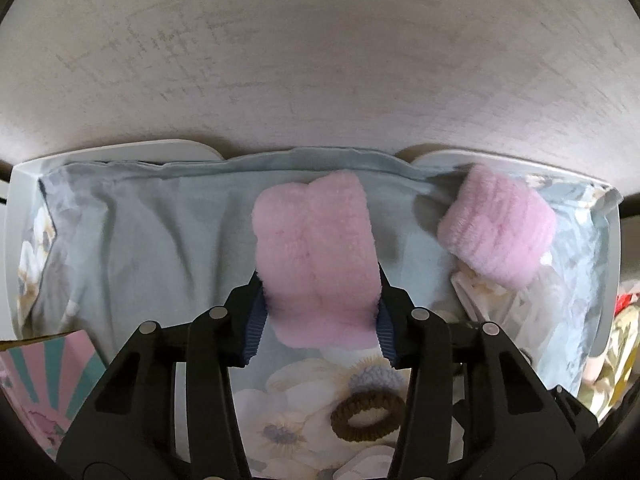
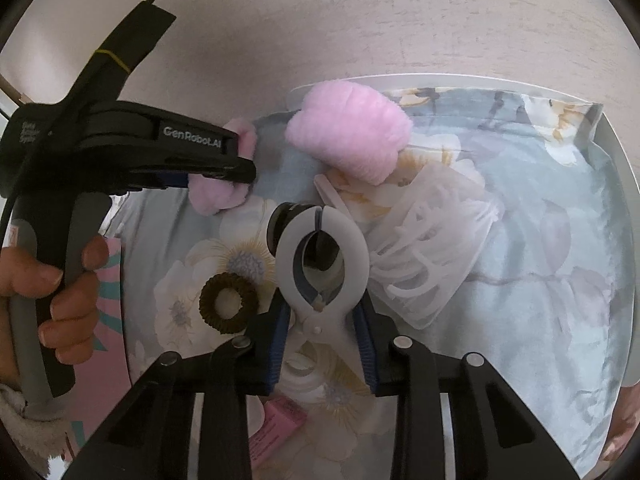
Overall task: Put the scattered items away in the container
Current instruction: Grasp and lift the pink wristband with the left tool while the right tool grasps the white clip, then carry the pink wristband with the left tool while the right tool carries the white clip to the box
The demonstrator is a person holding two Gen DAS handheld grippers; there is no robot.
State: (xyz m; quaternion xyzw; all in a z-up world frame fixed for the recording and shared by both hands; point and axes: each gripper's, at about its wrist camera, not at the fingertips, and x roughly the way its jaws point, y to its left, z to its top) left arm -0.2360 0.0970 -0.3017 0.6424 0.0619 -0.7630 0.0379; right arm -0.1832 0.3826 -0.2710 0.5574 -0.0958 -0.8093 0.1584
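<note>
With both grippers over the container [image 1: 610, 240], each has something clamped. Left gripper [image 1: 320, 312] is closed on a fluffy pink item [image 1: 316, 248]: blue pads press its 2 sides, and the pink bulk sticks out toward 12 o'clock past the fingertips. In the right wrist view the same gripper [image 2: 240, 168] enters from 9 o'clock, held by a hand [image 2: 60, 292], with pink fluff [image 2: 218, 196] showing around its tip.

Right gripper [image 2: 324, 340] is closed on a white plastic clip [image 2: 322, 276], pads squeezing the clip's handle end; the clip's round jaws point to 12 o'clock and a black cylindrical object [image 2: 280, 224] sits just behind them, contact unclear.

The container is white-rimmed, lined with pale blue floral fabric [image 2: 540, 280]. Lying in it:
- 2nd pink fluffy roll [image 2: 352, 136] at the far rim, 12 o'clock from the clip
- brown hair tie [image 2: 228, 298] on the fabric, 9 o'clock of the clip, just beside the right gripper's fingertip
- clear bag of white plastic pieces [image 2: 428, 256], 3 o'clock of the clip
- pink label or packet [image 2: 280, 420] at 6 o'clock, partly hidden

The container sits on a pale grey surface [image 1: 320, 60].
</note>
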